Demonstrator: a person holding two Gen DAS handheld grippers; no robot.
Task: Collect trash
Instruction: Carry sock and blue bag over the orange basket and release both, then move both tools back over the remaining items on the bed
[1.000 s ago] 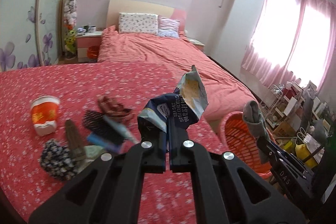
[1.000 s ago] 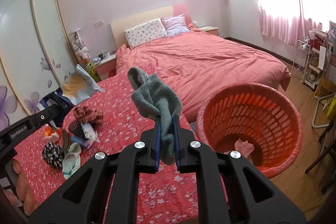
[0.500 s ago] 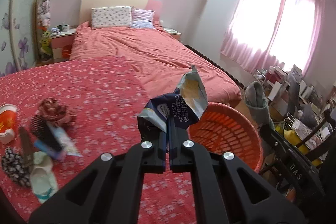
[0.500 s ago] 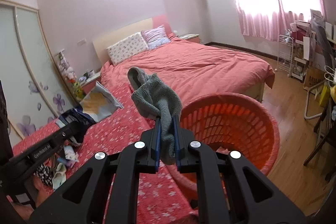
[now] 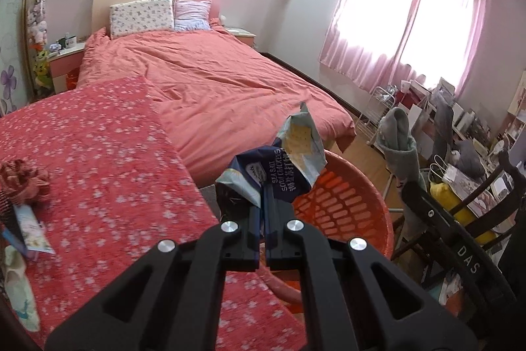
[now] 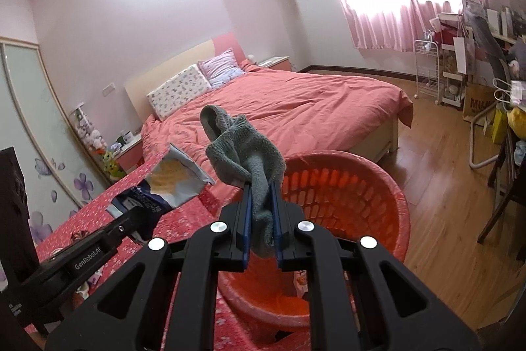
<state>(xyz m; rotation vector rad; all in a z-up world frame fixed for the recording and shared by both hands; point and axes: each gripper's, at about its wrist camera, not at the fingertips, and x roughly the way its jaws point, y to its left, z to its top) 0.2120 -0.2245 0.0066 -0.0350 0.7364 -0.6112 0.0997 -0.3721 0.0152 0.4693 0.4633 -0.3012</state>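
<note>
While both tongs are working over the near edge of the red flower-print worktop cover point(image 5: 98, 153), each is gripping one item. The left tongs point(image 5: 262, 206) are clamping a crumpled dark-blue and pale cracker packet point(image 5: 282, 166), with their jaws pressed together on its lower fold; the packet is standing up above the near rim of the round orange plastic basket point(image 5: 348, 203). The right tongs point(image 6: 262, 213) are clamping a grey knitted sock point(image 6: 243, 150) between blue pads, and the sock is bunching upward in front of the same basket point(image 6: 348, 196), which is sitting on the wooden floor point(image 6: 443, 173) just right of the worktop. Small items are lying inside the basket, too blurred to identify. A loose pile of small objects point(image 5: 23, 196) is lying at the worktop's far left. Beyond, a bed with a salmon-pink cover point(image 5: 213, 78) is filling the far part of the room.
</note>
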